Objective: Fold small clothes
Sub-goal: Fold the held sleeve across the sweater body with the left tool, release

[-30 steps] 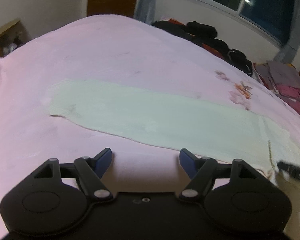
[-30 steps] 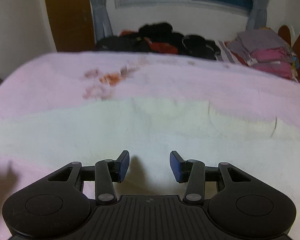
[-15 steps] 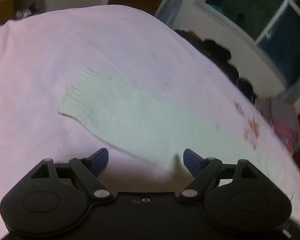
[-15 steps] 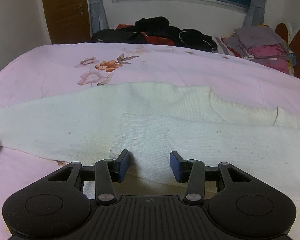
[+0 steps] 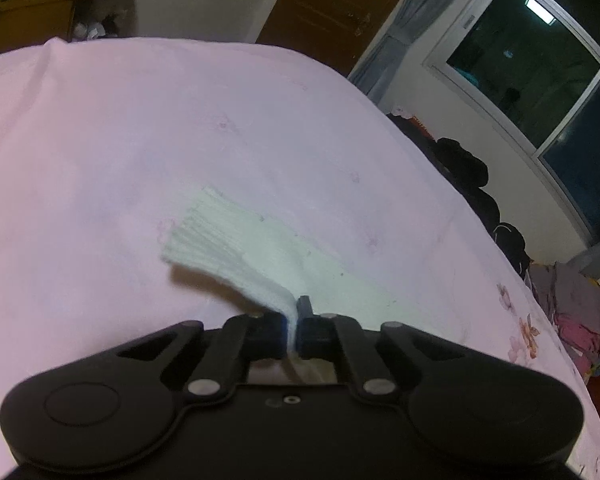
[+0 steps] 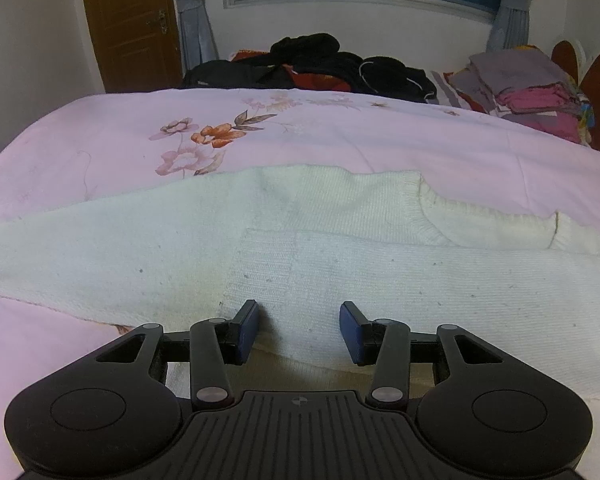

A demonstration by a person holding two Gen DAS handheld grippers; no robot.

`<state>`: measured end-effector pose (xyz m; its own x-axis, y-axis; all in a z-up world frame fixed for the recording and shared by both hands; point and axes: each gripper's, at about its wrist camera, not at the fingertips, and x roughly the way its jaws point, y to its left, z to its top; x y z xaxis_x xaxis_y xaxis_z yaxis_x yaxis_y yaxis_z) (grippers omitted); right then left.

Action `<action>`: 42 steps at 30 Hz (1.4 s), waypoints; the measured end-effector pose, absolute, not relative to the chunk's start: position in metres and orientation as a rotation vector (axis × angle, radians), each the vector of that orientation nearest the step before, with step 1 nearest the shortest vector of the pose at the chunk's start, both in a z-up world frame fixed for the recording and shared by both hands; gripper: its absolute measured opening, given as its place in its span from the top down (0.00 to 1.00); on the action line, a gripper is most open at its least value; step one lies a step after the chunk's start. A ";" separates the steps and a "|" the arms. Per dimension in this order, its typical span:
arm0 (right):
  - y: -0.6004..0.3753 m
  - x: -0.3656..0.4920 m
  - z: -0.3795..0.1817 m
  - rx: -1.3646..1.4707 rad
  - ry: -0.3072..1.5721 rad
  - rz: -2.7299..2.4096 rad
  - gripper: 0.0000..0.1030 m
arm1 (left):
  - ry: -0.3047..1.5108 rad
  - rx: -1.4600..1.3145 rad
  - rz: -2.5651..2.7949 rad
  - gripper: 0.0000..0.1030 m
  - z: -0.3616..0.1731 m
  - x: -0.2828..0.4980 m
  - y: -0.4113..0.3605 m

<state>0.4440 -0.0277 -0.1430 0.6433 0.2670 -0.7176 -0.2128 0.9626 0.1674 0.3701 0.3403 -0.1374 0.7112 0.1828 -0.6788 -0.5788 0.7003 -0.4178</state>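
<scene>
Left tongs (image 5: 291, 326) pinch white sweater (image 5: 256, 254) sleeve; no legible writing.

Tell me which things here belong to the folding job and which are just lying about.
Part of the job:
- white knit sweater, spread on the bed
- left gripper, shut on its sleeve
- right gripper, open at its near edge

Lying about:
- dark clothes pile
- folded stack
- pink bedsheet

Left hand-held gripper (image 5: 291, 330) clamped, right (image 6: 299, 330) agape
</scene>
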 end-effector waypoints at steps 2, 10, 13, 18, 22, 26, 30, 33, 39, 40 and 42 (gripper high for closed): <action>-0.032 0.440 -0.138 0.094 0.794 0.257 0.57 | 0.626 -0.637 0.447 0.97 -0.129 0.368 0.334; -0.050 0.437 -0.135 0.164 0.799 0.271 0.57 | 0.533 -0.421 0.204 0.97 -0.070 0.381 0.248; -0.069 0.428 -0.126 0.183 0.778 0.260 0.57 | 0.532 -0.390 0.072 0.97 -0.055 0.392 0.198; -0.120 0.408 -0.111 0.222 0.753 0.204 0.57 | 0.555 -0.349 -0.135 0.97 -0.049 0.409 0.098; -0.170 0.388 -0.105 0.245 0.742 0.137 0.56 | 0.615 -0.289 -0.274 0.97 -0.063 0.421 0.012; -0.217 0.371 -0.106 0.279 0.753 0.076 0.56 | 0.690 -0.216 -0.350 0.96 -0.094 0.421 -0.049; -0.254 0.357 -0.110 0.326 0.772 0.047 0.56 | 0.830 -0.122 -0.393 0.77 -0.127 0.418 -0.091; -0.267 0.352 -0.111 0.356 0.780 0.059 0.56 | 0.843 -0.084 -0.402 0.65 -0.132 0.409 -0.097; -0.257 0.358 -0.111 0.386 0.785 0.134 0.45 | 0.767 -0.035 -0.382 0.30 -0.109 0.382 -0.072; -0.252 0.361 -0.111 0.381 0.784 0.139 0.39 | 0.756 -0.029 -0.366 0.30 -0.104 0.379 -0.065; -0.246 0.367 -0.113 0.387 0.779 0.176 0.27 | 0.739 0.000 -0.314 0.29 -0.100 0.374 -0.047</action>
<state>0.3666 -0.2462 -0.1130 0.7011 0.2950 -0.6492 -0.0128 0.9155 0.4021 0.3739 -0.0471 -0.0998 0.6947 -0.2817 -0.6618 0.2814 0.9532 -0.1103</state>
